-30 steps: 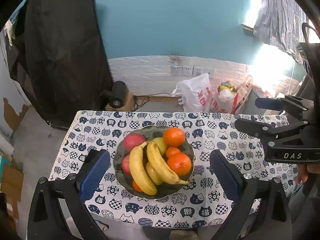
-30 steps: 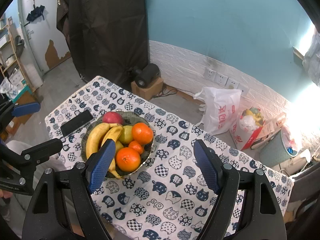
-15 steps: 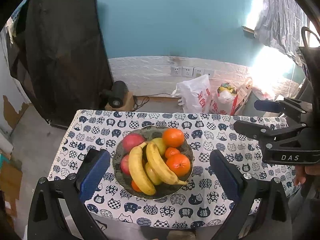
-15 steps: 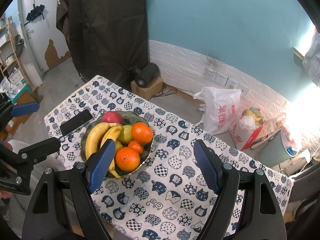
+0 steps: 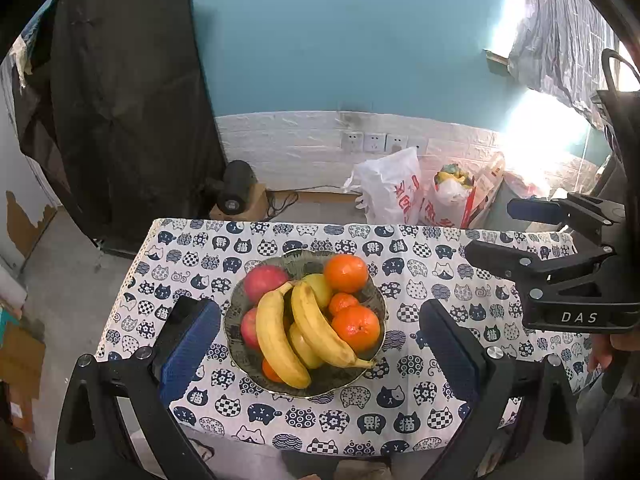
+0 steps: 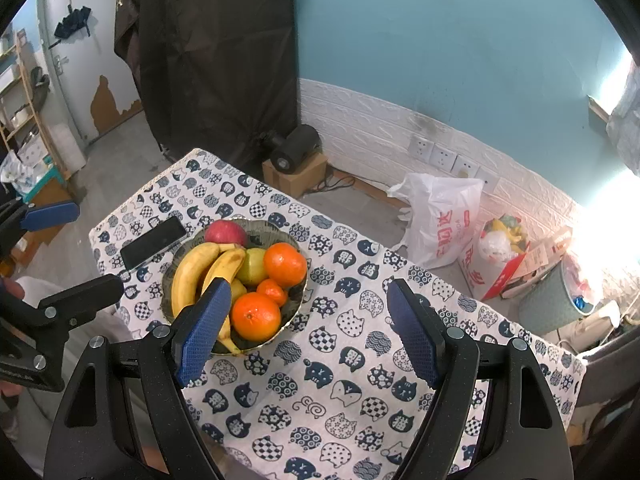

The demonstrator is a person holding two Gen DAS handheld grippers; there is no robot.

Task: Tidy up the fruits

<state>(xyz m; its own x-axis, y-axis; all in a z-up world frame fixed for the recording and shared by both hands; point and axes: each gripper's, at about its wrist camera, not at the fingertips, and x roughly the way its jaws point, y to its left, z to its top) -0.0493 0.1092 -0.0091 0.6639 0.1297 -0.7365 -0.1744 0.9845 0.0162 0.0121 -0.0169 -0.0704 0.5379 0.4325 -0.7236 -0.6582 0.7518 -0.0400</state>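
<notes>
A patterned bowl (image 5: 236, 312) (image 6: 298, 308) stands on a table with a cat-print cloth (image 5: 420, 276) (image 6: 344, 392). It holds two bananas (image 5: 280, 332) (image 6: 188, 276), red apples (image 5: 265, 280) (image 6: 225, 233), oranges (image 5: 346, 273) (image 6: 285, 264) and a green fruit (image 6: 253, 266). My left gripper (image 5: 320, 354) is open and empty, held above the bowl with a finger on each side. My right gripper (image 6: 308, 328) is open and empty, above the cloth just right of the bowl. Each gripper shows at the edge of the other's view.
A black phone (image 6: 154, 242) lies on the cloth left of the bowl. Beyond the table, on the floor by the wall, are plastic bags (image 5: 390, 192) (image 6: 444, 216), a black round device on a box (image 5: 236, 194) and a grey bin (image 6: 548, 300).
Nearly nothing: both views drift slightly, and the left gripper seen in the right wrist view shifts a little down and left. Both grippers stay open and empty.
</notes>
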